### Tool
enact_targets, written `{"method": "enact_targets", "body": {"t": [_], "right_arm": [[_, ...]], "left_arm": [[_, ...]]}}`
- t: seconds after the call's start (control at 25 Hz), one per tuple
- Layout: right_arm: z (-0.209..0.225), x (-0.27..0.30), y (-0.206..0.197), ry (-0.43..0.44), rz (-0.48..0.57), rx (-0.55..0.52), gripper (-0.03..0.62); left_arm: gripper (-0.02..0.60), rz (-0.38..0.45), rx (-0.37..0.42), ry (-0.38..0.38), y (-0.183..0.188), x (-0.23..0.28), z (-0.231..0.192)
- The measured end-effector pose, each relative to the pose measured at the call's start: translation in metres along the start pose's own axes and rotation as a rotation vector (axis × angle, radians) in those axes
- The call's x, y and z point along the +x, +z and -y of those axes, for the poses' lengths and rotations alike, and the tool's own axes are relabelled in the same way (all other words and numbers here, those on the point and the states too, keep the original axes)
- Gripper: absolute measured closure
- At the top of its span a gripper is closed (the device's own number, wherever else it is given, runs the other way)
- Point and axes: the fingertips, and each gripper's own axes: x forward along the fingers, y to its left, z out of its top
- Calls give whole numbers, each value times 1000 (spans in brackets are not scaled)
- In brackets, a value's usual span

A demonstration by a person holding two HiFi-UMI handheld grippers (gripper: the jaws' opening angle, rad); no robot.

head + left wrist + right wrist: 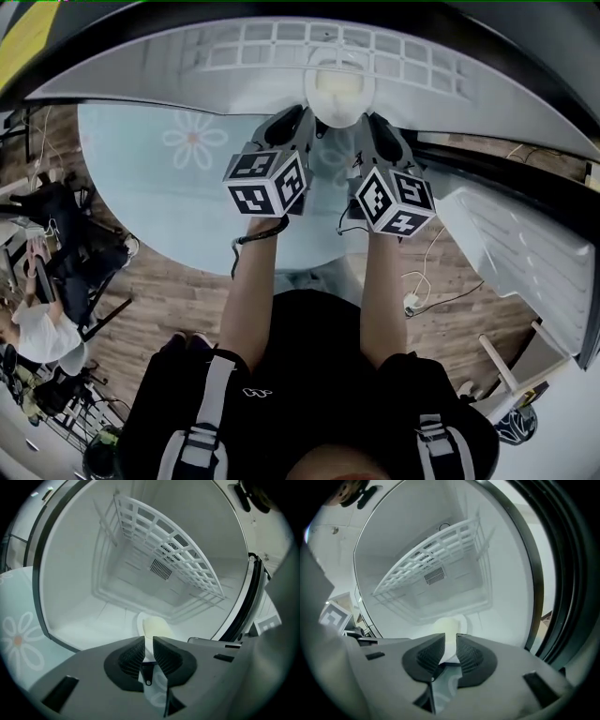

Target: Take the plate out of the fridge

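A white plate (339, 89) with a pale yellow middle lies on the fridge floor, just inside the opening. My left gripper (302, 116) reaches to its left rim and my right gripper (373, 120) to its right rim. In the left gripper view the plate (154, 626) shows past the left gripper (148, 641), whose jaws stand a narrow gap apart with the rim in the gap. The right gripper view shows the plate (447, 625) likewise, and the right gripper (451, 641) has a wider gap with the rim inside. I see neither pair of pads pressing on it.
A white wire shelf (328, 47) hangs above the plate inside the white fridge (84, 573). The open fridge door (525, 244) is at the right. A pale blue round mat (187, 141) with a flower print lies before the fridge on the wood floor. Cables (422, 291) trail at right.
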Motion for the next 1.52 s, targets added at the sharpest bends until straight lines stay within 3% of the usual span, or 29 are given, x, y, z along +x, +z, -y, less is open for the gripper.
{"method": "enact_targets", "body": {"t": [0.28,0.4,0.88,1.08,1.52], "right_arm": [[13,22,3,-45,-18,-9,485],[17,28,1,-61,-25,-4,485],[19,43,-4,-45,-12,28,502],[19,41,-4,-49,-8,95,517],[7,22,6,-41,46,141,525]], "left_arm": [[518,-17,9,20,8,16,-13],[458,-50,9,12,4,22,-13],[459,-49,-3,18,3,34,-14],[508,-37,-83,5,1,34,-9],[485,-11,-101,25,3,15,-1]]}}
